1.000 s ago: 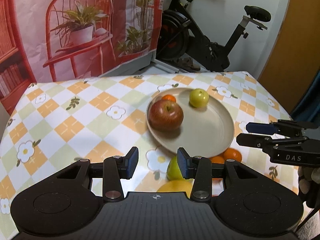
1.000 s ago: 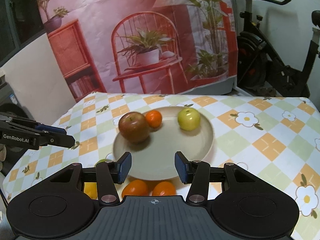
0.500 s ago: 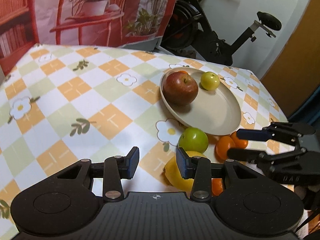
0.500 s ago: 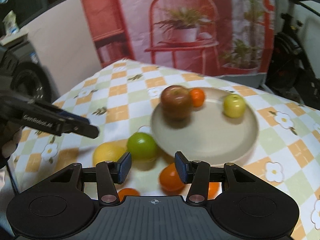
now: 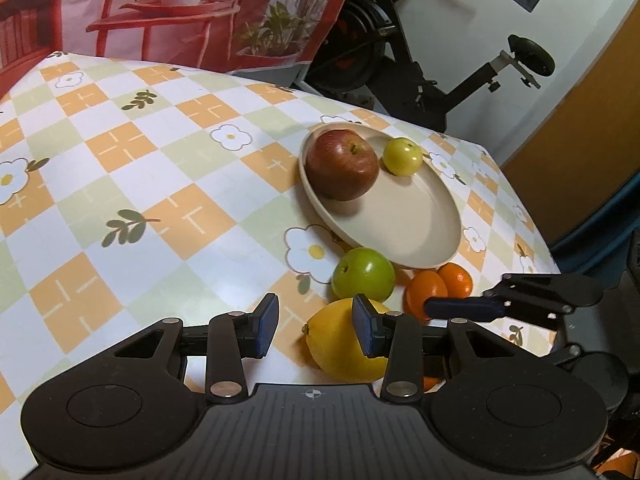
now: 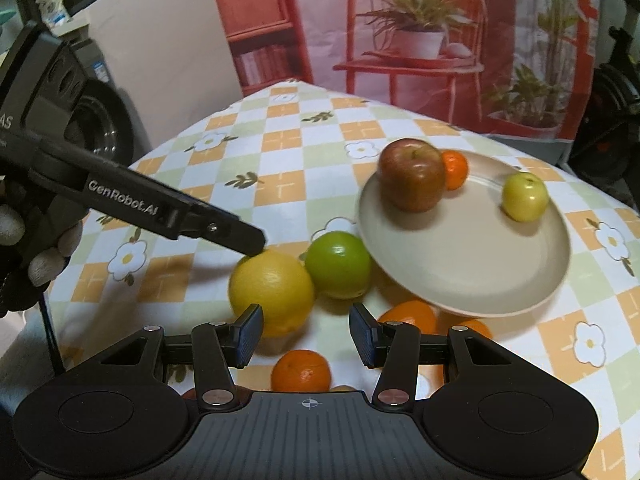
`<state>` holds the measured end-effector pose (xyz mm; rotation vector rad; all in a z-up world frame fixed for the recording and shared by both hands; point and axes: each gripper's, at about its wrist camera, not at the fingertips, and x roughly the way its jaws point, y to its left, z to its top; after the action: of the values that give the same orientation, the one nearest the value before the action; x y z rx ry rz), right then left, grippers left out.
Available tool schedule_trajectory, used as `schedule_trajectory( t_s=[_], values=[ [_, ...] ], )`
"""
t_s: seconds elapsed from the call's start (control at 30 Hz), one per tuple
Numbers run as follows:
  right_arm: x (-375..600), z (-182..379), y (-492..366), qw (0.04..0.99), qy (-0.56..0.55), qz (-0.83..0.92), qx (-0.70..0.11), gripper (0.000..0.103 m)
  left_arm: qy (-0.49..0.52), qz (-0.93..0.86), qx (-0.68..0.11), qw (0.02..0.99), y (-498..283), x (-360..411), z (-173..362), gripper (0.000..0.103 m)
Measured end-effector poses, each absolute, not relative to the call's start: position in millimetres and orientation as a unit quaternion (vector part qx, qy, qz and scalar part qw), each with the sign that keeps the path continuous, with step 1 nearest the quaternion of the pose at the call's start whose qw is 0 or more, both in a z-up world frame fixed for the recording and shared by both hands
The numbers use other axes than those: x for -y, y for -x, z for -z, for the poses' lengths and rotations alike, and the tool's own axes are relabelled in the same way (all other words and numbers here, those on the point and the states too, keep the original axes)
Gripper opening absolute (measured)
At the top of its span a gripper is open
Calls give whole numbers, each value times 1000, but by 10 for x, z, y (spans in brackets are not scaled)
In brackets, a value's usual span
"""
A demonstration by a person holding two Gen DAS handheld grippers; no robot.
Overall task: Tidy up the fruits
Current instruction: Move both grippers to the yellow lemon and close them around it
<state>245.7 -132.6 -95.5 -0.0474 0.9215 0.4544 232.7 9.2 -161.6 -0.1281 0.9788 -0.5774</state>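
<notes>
A beige plate (image 5: 440,254) (image 6: 500,308) holds a red apple (image 5: 342,164) (image 6: 412,180), a small yellow-green apple (image 5: 402,156) (image 6: 524,196) and a small orange (image 6: 454,168). On the cloth in front of it lie a green apple (image 5: 363,274) (image 6: 338,264), a lemon (image 5: 340,346) (image 6: 272,286) and several oranges (image 5: 426,290) (image 6: 301,370). My left gripper (image 5: 316,328) (image 6: 248,240) is open, its tips right at the lemon's top, gripping nothing. The right gripper (image 6: 306,334) (image 5: 460,300) hovers open over the oranges, empty.
The checked floral tablecloth (image 5: 140,184) drops off at the right edge near the oranges. An exercise bike (image 5: 420,72) and a printed backdrop (image 6: 420,40) stand behind the table. A gloved hand (image 6: 24,248) holds the left gripper. A dark appliance (image 6: 100,120) sits left of the table.
My left gripper has dropped and tilted toward the lemon. The right gripper has swung left, from facing the plate to hanging over the loose fruit. No fruit has moved.
</notes>
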Motion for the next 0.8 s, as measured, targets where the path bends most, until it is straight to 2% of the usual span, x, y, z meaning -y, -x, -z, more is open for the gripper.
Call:
schedule_trajectory(
  t_s=[0.37,0.47,0.8],
  values=[
    [1185,1013,-2509,857,20,-248,-451,45,80,296,-468,829,-2334,-12,1660,43],
    [1143,1042,-2535,855,22,-248,-455,50,81,305,-470,825,-2317,15,1676,43],
    [1180,1088,-2566,849,3,-248,-466,51,100,310,-482,813,-2336,9,1713,43]
  ],
)
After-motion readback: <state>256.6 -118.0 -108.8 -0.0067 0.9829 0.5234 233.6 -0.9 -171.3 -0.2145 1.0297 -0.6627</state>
